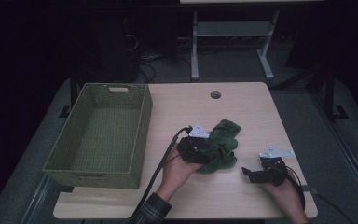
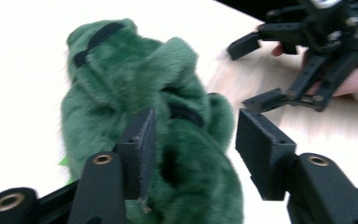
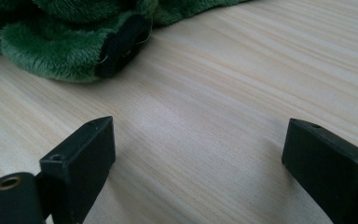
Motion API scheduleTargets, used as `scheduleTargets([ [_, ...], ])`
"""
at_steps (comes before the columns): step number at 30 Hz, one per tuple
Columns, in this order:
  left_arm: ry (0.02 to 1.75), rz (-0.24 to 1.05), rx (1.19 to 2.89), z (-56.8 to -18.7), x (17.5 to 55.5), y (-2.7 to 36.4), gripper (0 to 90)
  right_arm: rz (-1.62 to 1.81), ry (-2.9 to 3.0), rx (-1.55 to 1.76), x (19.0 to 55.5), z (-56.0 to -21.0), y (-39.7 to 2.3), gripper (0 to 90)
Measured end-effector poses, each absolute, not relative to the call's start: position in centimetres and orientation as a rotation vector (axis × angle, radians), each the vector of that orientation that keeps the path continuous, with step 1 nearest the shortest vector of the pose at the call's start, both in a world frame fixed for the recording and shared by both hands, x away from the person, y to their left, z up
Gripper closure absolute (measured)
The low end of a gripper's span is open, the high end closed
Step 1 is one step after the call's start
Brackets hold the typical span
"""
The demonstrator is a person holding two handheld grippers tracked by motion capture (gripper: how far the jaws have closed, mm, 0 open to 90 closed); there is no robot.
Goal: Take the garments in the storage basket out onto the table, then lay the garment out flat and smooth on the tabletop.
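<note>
At the left of the desk [image 1: 242,196], a green woven basket [image 1: 142,121] is seen standing, with nothing seen inside it. Just right of it, near the middle of the desk, a green plush garment [image 1: 223,144] is found lying crumpled in a heap, with black trim bands [image 2: 95,39] showing across its pile.

The garment is judged to be light, soft and wholly limp: it can be expected to sag and drape from any hold, and its fur may slide a little between flat pads. No risk of breakage is seen. A thick fold or one of the trimmed edges is judged the best place to be taken, since a single thin layer might slip free.

The left gripper [image 2: 193,154] is held low over the near side of the heap, pointed forward and to the right, the hand underneath it with the forearm coming from the bottom edge. Its fingers [image 2: 142,149] are parted about halfway; plush bulges between them, with one pad against the fur and the other standing clear, so nothing is clamped.

Farther right, the right gripper [image 1: 251,173] is rested low over bare wood, aimed left toward the garment and well short of it. Its fingers [image 3: 81,161] are spread wide and nothing is held.
</note>
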State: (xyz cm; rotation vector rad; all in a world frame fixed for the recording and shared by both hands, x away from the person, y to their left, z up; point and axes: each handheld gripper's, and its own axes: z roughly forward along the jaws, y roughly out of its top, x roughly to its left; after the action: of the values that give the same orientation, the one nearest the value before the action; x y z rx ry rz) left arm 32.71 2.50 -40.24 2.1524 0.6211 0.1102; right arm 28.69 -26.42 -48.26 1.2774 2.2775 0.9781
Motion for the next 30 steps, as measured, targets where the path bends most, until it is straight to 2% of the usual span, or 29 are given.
scheduleTargets([
  [8, 0.580, 0.084, 2.169, -41.0, 31.3, 0.9, 55.2, 0.978, 2.278, 1.277, 28.7, -48.3, -26.4, 9.1],
  [16, 0.614, 0.093, 2.244, -43.4, 32.2, 0.6, 47.4, 0.998, 2.276, 1.302, 28.6, -47.7, -26.4, 10.6],
  [17, 0.618, 0.104, 2.257, -43.8, 32.4, 0.6, 47.1, 1.032, 2.278, 1.279, 28.5, -47.3, -26.3, 13.3],
  [22, 0.633, 0.118, 2.280, -44.6, 32.8, 0.8, 46.1, 1.085, 2.318, 1.224, 28.4, -46.9, -25.6, 15.4],
  [23, 0.654, 0.118, 2.268, -45.0, 33.0, 0.9, 46.7, 1.105, 2.355, 1.192, 28.4, -46.8, -25.1, 20.0],
  [26, 0.653, 0.119, 2.277, -45.2, 33.3, 1.2, 48.9, 1.117, 2.376, 1.156, 28.6, -46.7, -24.5, 23.6],
  [30, 0.663, 0.107, 2.267, -45.2, 33.4, 1.4, 59.1, 1.167, 2.403, 1.115, 29.0, -46.5, -23.6, 32.6],
])
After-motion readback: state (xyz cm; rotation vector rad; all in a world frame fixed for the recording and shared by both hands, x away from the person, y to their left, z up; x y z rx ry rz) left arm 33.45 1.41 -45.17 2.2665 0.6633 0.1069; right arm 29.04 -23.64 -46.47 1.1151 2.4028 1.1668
